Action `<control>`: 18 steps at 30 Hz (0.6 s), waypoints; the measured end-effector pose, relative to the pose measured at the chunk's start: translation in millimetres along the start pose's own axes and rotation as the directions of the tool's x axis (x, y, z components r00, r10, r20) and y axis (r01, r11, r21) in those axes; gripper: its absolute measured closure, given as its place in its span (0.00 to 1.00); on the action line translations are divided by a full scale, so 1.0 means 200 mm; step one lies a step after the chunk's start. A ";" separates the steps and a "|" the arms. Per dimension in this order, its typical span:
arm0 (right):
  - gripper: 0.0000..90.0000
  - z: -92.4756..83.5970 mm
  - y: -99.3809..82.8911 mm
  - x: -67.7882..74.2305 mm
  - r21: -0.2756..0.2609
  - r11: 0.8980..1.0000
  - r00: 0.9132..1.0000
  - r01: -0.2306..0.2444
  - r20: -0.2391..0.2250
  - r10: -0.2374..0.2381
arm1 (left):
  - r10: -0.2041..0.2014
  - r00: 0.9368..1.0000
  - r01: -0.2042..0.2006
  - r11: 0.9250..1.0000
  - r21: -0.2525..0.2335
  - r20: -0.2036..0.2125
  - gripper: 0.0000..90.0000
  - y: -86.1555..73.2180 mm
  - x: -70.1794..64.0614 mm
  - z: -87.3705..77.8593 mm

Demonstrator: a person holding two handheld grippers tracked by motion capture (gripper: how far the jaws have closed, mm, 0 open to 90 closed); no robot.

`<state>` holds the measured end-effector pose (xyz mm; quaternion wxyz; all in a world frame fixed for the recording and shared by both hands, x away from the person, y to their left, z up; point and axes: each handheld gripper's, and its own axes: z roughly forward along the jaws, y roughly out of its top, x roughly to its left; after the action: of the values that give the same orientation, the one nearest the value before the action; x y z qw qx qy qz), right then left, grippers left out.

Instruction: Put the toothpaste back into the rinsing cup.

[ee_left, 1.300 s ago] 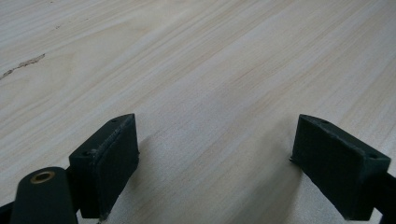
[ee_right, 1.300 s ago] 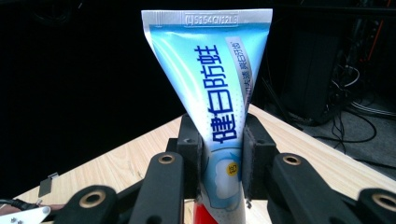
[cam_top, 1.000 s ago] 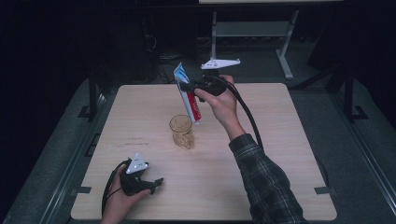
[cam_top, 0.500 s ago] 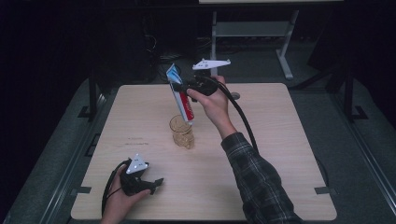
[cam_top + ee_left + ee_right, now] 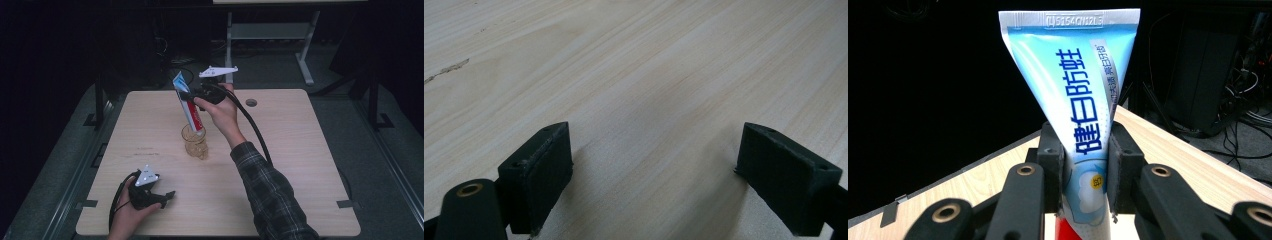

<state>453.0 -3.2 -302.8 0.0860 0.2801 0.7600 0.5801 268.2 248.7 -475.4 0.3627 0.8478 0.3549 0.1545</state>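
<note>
My right gripper [image 5: 192, 95] is shut on a blue, white and red toothpaste tube [image 5: 188, 104], held upright and tilted, crimped end up. The tube's lower red end hangs just over the rim of a clear glass cup [image 5: 194, 141] standing mid-table. In the right gripper view the pads [image 5: 1052, 165] squeeze the tube [image 5: 1075, 95] from both sides. My left gripper [image 5: 161, 197] rests on the wooden table [image 5: 300, 150] near the front left edge, held by a hand. Its jaws stand wide apart with bare wood between the pads [image 5: 541, 172].
A small round hole [image 5: 251, 102] sits in the tabletop at the back right. Behind the table stands a white metal frame [image 5: 270, 35] in a dark room. A black cable [image 5: 252, 130] trails from the right gripper along the plaid sleeve.
The right hand has carried the tube leftward and down, from behind the cup to just above its rim. The left hand has stayed put.
</note>
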 end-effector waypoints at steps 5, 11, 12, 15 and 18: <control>0.80 0.03 -0.02 0.00 0.007 1.000 1.000 -0.001 -0.004 0.001 | 0.000 1.000 0.000 1.000 -0.001 0.000 0.15 0.00 0.00 0.00; 0.80 0.04 -0.05 0.00 0.014 1.000 1.000 0.001 -0.005 -0.001 | 0.001 1.000 -0.001 1.000 -0.001 0.001 0.15 0.00 0.00 0.00; 0.80 0.05 -0.06 0.00 0.016 1.000 1.000 0.000 -0.005 0.000 | 0.000 1.000 0.000 1.000 -0.001 0.001 0.15 0.00 0.00 0.00; 0.80 0.06 -0.07 0.00 0.021 1.000 1.000 0.000 -0.004 0.000 | 0.001 1.000 -0.001 1.000 0.000 0.001 0.15 0.00 0.00 0.00; 0.80 0.06 -0.09 -0.01 0.027 1.000 1.000 0.000 -0.004 0.000 | 0.001 1.000 -0.001 1.000 0.000 0.001 0.15 0.00 0.00 0.00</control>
<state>454.1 3.5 -322.8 0.0807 0.2801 0.7680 0.5702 268.1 248.6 -475.4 0.3630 0.8480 0.3541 0.1542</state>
